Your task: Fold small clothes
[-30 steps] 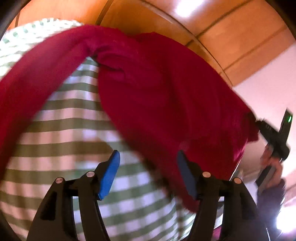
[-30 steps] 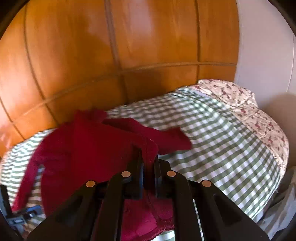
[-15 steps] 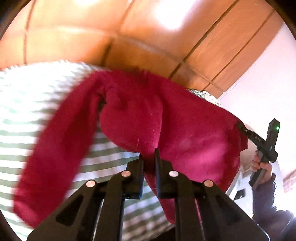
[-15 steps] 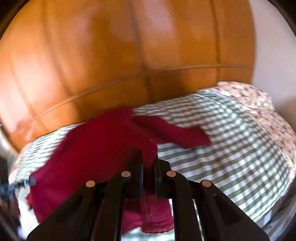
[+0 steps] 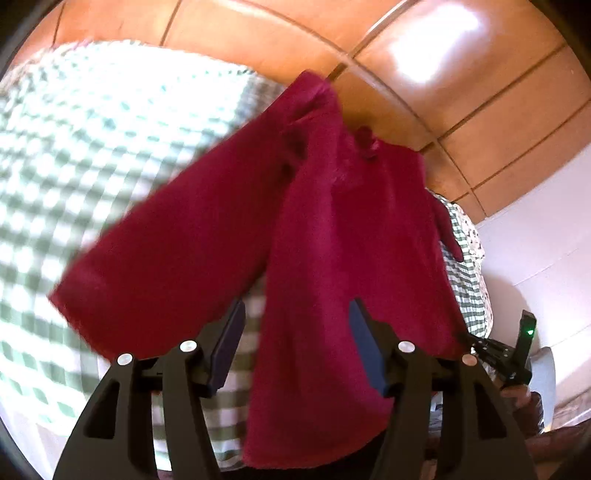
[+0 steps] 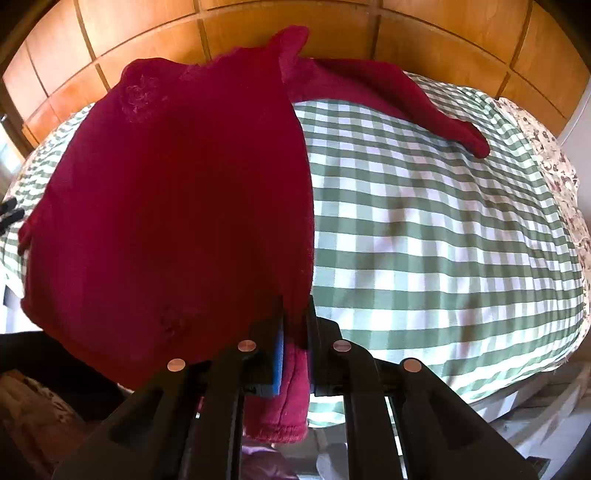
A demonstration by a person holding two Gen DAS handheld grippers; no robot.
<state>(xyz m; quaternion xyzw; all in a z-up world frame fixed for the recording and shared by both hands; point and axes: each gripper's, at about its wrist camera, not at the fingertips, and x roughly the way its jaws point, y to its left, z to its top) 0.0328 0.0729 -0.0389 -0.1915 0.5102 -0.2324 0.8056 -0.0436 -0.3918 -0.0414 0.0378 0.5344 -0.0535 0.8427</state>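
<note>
A small dark red fleece top (image 6: 177,206) lies spread on the green-and-white checked bed cover (image 6: 424,236), one sleeve (image 6: 424,99) stretched out to the right. My right gripper (image 6: 295,332) is shut on the top's lower hem at the near edge of the bed. In the left wrist view the top (image 5: 351,240) lies ahead with a sleeve (image 5: 177,254) out to the left. My left gripper (image 5: 295,332) is open, its blue pads apart, with the hem lying between the fingers. The right gripper (image 5: 491,349) shows at the top's far corner.
A wooden panelled wall (image 6: 258,26) runs behind the bed. A floral pillow (image 6: 546,155) lies at the right end of the bed. A white wall (image 5: 546,240) stands to the right in the left wrist view.
My left gripper was shut on the top half a second ago and has now opened. The top has come down and lies spread on the cover. My right gripper stays shut on the hem.
</note>
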